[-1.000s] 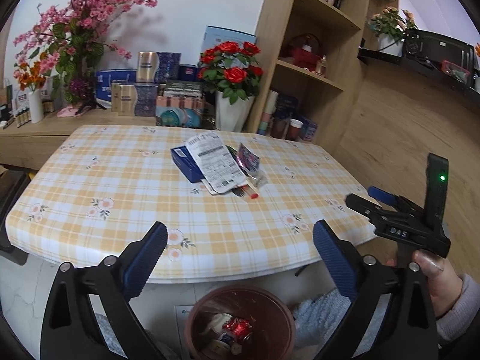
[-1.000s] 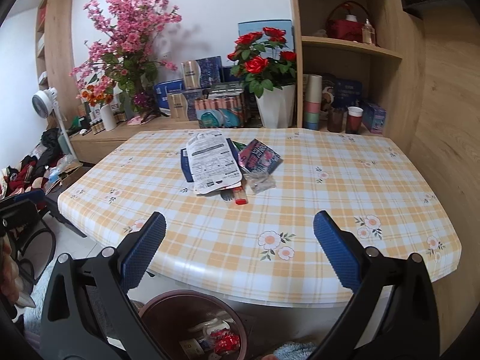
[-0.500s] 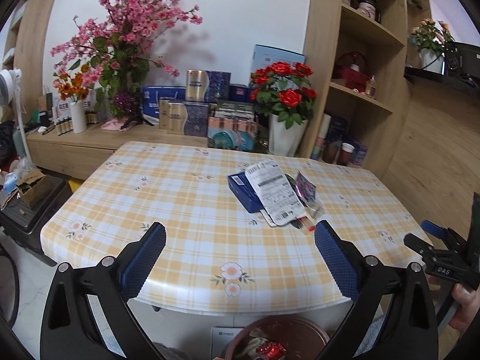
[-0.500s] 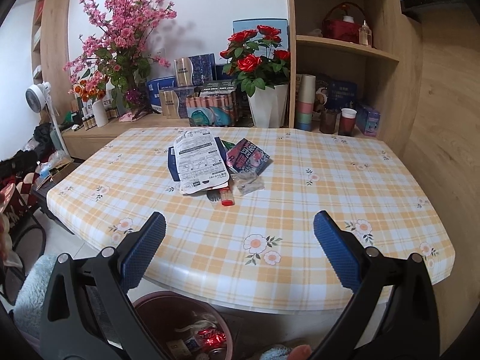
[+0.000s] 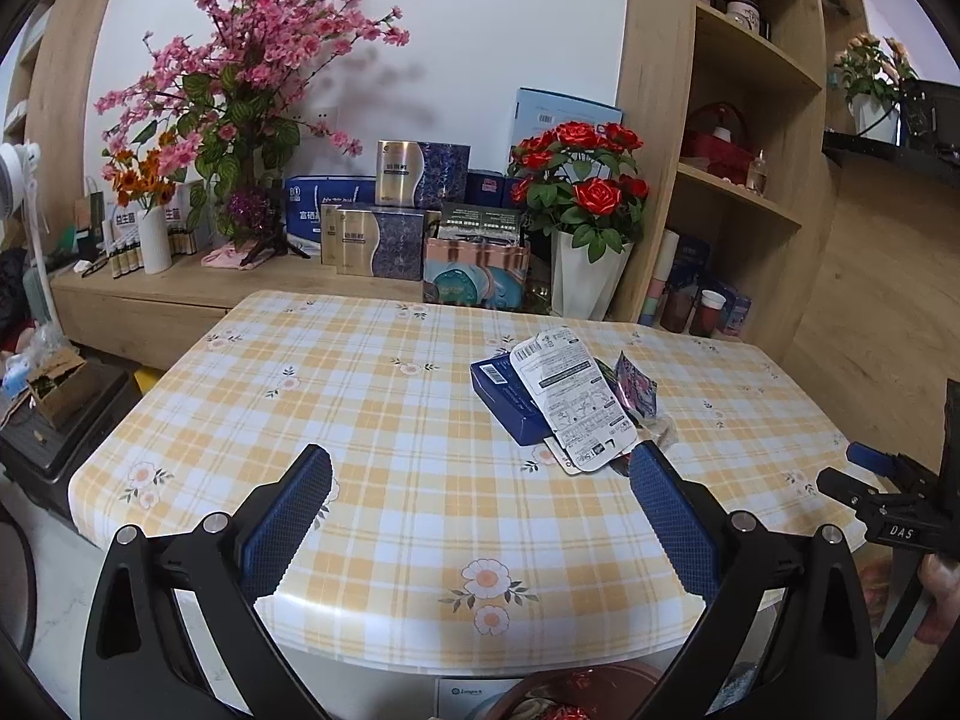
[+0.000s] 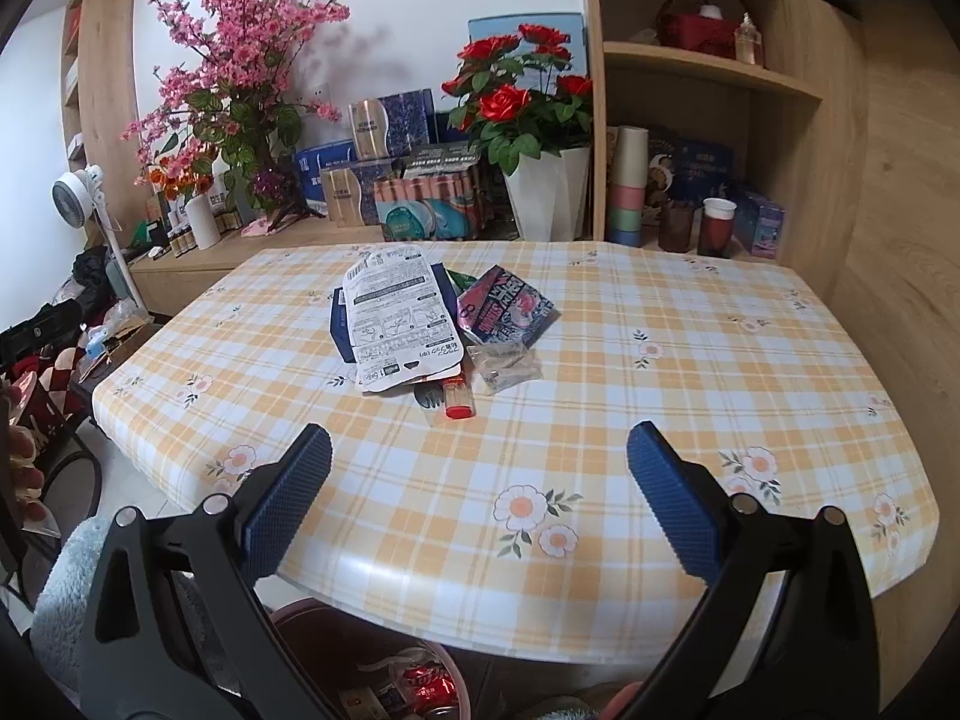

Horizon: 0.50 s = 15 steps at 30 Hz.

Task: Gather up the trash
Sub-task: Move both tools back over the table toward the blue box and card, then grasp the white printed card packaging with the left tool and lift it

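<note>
The left gripper is seen at the bottom of its view with fingers spread wide and nothing between them, above the near edge of the table. The right gripper is likewise wide apart and empty, low in its own frame. The trash is piled on the table, right of centre in the left view and centre-left in the right view: a white packet lies on a blue box, with a pink wrapper just beside it on the right. A clear wrapper and a red-capped tube are noted at the pile's near edge. A bin holding scraps is seen under the table edge at the bottom of the frame. A rose vase is noted behind the table.
</note>
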### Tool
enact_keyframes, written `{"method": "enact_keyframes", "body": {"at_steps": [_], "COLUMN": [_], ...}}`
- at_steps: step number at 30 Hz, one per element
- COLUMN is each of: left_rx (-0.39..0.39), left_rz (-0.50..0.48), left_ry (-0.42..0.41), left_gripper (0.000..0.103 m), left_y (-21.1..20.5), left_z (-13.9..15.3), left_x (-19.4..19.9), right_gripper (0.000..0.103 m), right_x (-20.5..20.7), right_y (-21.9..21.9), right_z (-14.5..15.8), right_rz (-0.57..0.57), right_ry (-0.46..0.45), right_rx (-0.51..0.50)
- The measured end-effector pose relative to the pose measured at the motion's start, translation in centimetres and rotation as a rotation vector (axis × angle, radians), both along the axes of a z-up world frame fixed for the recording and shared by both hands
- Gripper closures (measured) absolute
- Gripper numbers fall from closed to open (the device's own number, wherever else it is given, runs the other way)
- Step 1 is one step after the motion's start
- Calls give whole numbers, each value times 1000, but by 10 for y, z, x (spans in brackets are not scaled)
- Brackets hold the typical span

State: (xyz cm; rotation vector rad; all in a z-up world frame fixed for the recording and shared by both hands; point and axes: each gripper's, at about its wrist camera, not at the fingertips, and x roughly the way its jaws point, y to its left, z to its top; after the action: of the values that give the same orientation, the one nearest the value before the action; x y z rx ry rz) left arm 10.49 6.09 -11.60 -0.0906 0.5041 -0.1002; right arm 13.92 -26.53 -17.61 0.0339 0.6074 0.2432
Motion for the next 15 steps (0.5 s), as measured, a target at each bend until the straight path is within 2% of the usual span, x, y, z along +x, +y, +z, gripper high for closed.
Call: {"method": "enact_keyframes", "body": {"at_steps": [4, 9, 15], "left_rx": [2, 2, -14], "left_rz": [-21, -39, -29], "left_ry": [23, 74, 138], "left_gripper": [6, 6, 6], "left_y": [-3, -8, -11], "left_z": [-12, -30, -47], "left_x": [19, 49, 88], "right_gripper": [6, 6, 6], "right_x": [22, 55, 91], "right_y": [7, 22, 25], "right_z": [-12, -31, -42], "right_rz": [35, 24, 28], "right_ry": [48, 94, 98], "right_rx": [-2, -101, -111]}}
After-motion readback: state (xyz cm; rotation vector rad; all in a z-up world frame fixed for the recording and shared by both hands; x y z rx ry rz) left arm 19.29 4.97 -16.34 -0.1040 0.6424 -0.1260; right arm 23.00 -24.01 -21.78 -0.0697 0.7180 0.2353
